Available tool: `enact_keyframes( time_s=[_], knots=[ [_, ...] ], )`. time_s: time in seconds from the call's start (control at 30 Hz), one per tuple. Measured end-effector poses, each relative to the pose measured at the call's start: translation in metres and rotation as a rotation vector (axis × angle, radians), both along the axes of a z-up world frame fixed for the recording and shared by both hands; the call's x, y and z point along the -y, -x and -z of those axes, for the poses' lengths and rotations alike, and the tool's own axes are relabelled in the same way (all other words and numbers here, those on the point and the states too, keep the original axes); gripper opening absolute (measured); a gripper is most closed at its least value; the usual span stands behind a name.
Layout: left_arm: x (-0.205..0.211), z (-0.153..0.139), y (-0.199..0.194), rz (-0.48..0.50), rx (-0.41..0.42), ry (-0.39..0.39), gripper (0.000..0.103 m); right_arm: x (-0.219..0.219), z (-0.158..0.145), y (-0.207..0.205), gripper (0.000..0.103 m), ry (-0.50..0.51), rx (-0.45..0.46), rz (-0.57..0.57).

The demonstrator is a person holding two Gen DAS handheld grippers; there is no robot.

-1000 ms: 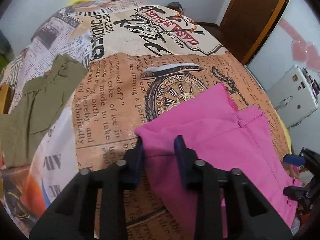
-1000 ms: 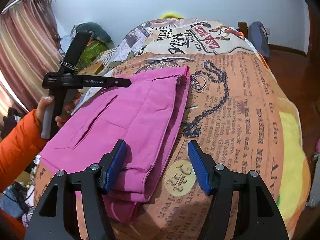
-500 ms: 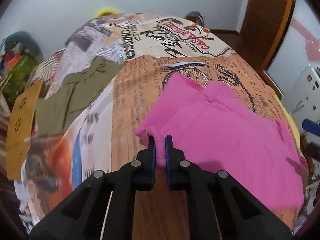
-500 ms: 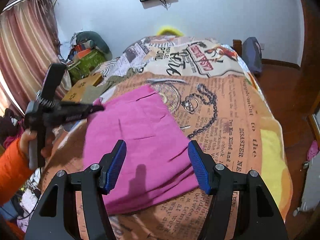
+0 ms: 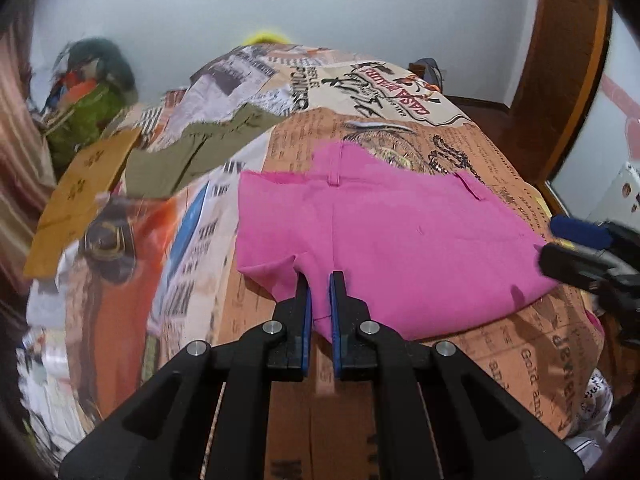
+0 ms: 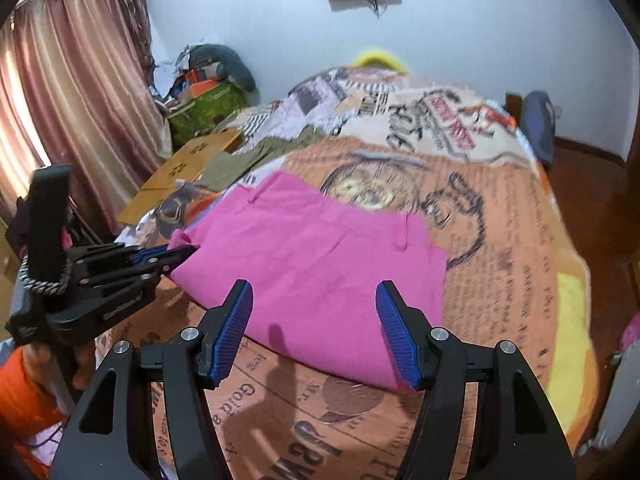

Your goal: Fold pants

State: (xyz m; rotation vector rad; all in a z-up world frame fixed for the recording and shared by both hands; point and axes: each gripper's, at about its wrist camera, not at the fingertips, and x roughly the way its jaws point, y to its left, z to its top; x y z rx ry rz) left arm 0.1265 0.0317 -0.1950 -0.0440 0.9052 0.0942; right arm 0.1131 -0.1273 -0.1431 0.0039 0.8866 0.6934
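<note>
Pink pants (image 5: pixel 400 236) (image 6: pixel 320 264) lie spread on the bed with the printed cover (image 5: pixel 380 400); the waistband with belt loops faces the far side. My left gripper (image 5: pixel 319 286) is shut on the near left edge of the pink fabric, a fold pinched between its blue pads. The right wrist view shows that left gripper (image 6: pixel 182 254) at the pants' left corner, held by a hand with an orange sleeve (image 6: pixel 24 392). My right gripper (image 6: pixel 315 312) hovers open above the near edge of the pants, nothing between its fingers. It shows at the right in the left wrist view (image 5: pixel 576 248).
Olive-green clothing (image 5: pixel 200 152) (image 6: pixel 248 156) lies on the bed's far left. A brown cardboard sheet (image 5: pixel 80 192) leans off the left edge. Clutter and a green bag (image 6: pixel 208 108) sit by the curtain (image 6: pixel 60 100). A wooden door (image 5: pixel 560 80) stands at the right.
The left gripper closed on the pants' edge and pulled it leftward, opening the folded pants out flat. The right gripper rose slightly and stayed open.
</note>
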Motion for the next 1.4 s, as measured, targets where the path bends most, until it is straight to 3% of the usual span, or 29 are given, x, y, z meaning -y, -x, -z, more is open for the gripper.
enact_keyframes(
  time_s=[0.13, 0.23, 0.6, 0.9, 1.1, 1.23, 1.4],
  knots=[
    [-0.012, 0.004, 0.004, -0.032, -0.011, 0.071, 0.009, -0.004, 0.025, -0.006, 0.060, 0.007, -0.076, -0.005],
    [-0.019, 0.005, 0.007, -0.053, -0.010, 0.096, 0.015, -0.004, 0.031, -0.002, 0.060, 0.018, -0.069, -0.007],
    [-0.057, 0.015, 0.012, -0.104, -0.090, 0.052, 0.019, -0.001, 0.027, -0.001, 0.059, 0.024, -0.069, -0.006],
    [-0.033, -0.028, -0.023, 0.062, -0.019, 0.071, 0.023, 0.003, 0.006, -0.024, 0.060, -0.019, -0.032, 0.019],
    [0.002, -0.013, -0.070, 0.204, -0.086, 0.125, 0.023, -0.009, 0.009, -0.047, 0.060, 0.012, -0.024, -0.004],
    [0.016, 0.011, -0.090, 0.237, -0.129, 0.079, 0.026, -0.022, 0.029, -0.058, 0.060, 0.049, -0.067, -0.040],
    [0.014, 0.015, -0.086, 0.263, -0.112, 0.065, 0.030, -0.024, 0.044, -0.057, 0.060, 0.061, -0.106, -0.063]
  ],
)
